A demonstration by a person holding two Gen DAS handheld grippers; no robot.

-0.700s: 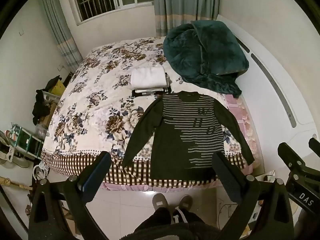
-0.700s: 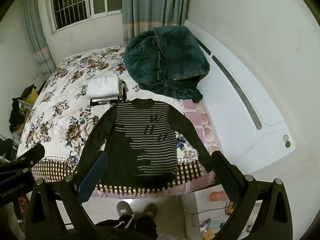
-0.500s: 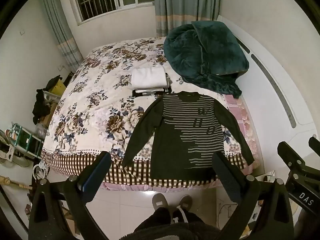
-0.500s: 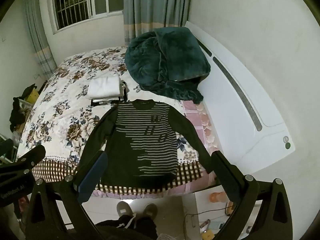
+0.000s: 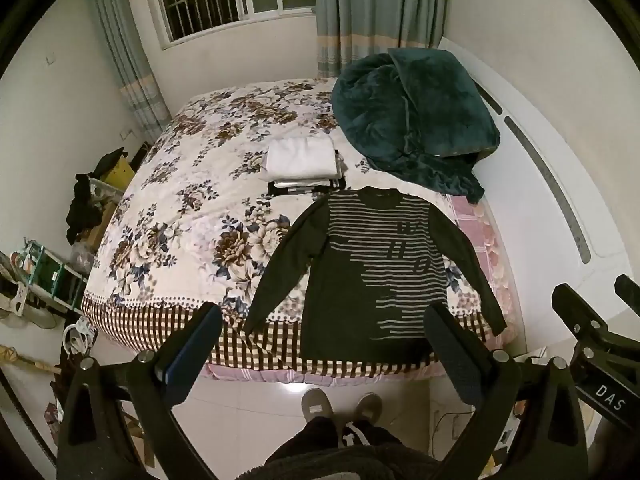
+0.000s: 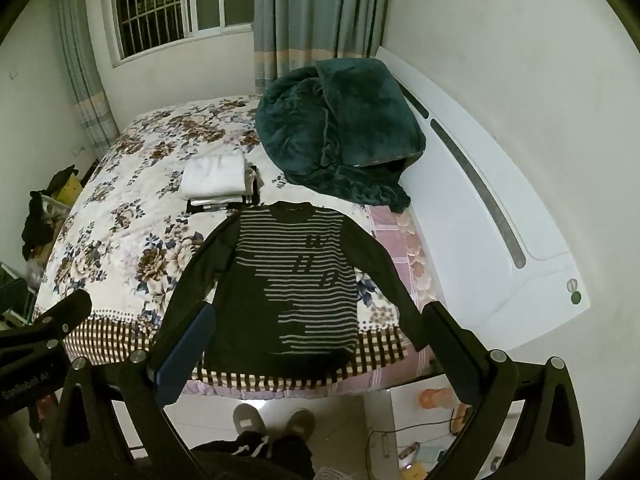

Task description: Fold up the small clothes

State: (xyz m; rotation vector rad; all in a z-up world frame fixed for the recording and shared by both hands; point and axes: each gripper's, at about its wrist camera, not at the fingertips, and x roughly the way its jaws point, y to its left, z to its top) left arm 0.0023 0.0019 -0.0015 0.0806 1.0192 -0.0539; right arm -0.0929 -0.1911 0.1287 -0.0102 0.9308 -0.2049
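Sweater (image 5: 372, 276) lies flat on the bed (image 5: 180, 216), far below and ahead of your claws. Your left claw (image 5: 322, 344) and right claw (image 6: 316, 344) are both wide open, holding nothing.

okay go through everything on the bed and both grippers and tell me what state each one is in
Striped sweater: spread flat, front up, sleeves out, unfolded.
Stack of clothes: folded, white piece on top.
Green blanket: bunched in a heap.
Left gripper: open, empty, above the floor.
Right gripper: open, empty.
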